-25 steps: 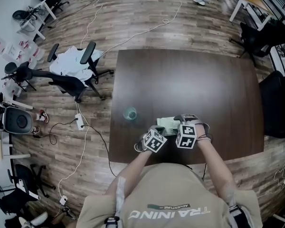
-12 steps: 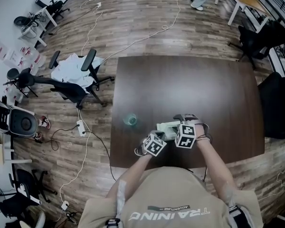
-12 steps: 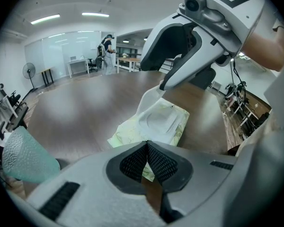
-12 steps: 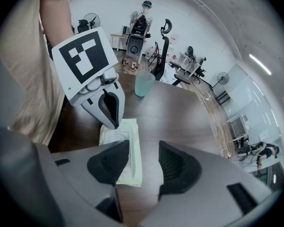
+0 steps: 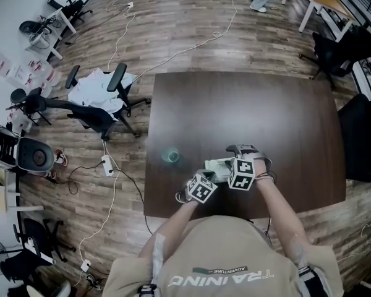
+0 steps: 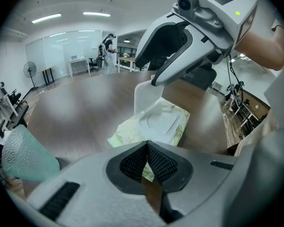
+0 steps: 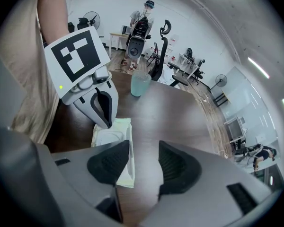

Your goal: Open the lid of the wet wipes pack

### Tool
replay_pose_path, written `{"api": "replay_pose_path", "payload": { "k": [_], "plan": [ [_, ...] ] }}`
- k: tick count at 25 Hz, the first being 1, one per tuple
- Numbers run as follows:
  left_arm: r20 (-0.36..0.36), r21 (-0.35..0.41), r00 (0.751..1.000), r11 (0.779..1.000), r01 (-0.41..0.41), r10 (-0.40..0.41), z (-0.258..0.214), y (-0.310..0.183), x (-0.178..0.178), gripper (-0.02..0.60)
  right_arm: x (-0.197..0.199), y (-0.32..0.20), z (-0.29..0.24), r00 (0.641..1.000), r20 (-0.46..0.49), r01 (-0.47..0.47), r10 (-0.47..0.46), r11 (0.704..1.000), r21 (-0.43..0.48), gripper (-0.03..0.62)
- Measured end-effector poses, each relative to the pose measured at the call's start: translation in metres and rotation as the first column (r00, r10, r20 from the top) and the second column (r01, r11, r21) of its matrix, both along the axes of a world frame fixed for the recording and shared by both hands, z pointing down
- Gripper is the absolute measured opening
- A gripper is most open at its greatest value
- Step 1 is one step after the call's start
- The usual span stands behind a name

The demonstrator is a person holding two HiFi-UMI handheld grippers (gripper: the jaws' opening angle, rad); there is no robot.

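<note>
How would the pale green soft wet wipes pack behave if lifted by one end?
Pale green soft wet wipes pack: the film is wrinkled, so it probably sags when lifted by an end. It lies flat on the dark brown table, so it likely slides and won't roll. Only the white plastic lid looks stiff.

Head view: table [image 5: 266, 104] in centre of frame. Wet wipes pack [image 5: 215, 164] on table, lower centre. Cup [image 5: 170, 156] on table, left of pack, apart. Left gripper [image 5: 202, 181] at pack's lower left, right gripper [image 5: 241, 166] at pack's right. Chair [image 5: 102, 101] left of table.
</note>
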State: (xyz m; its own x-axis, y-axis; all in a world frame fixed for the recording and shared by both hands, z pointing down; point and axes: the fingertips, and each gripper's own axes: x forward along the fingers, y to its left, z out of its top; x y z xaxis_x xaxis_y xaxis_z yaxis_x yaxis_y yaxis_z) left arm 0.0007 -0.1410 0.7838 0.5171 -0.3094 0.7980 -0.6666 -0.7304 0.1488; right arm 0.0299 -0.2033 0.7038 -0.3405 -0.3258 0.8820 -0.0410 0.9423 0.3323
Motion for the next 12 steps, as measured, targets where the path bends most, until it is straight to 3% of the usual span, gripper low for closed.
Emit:
{"api": "replay_pose_path", "payload": {
  "k": [12],
  "plan": [
    [-0.018, -0.038, 1.0, 0.999, 0.006, -0.007, -0.001, 0.0, -0.001, 0.009, -0.002, -0.015, 0.001, 1.0, 0.003, -0.001, 0.001, 1.0, 0.012, 0.199]
  ]
}}
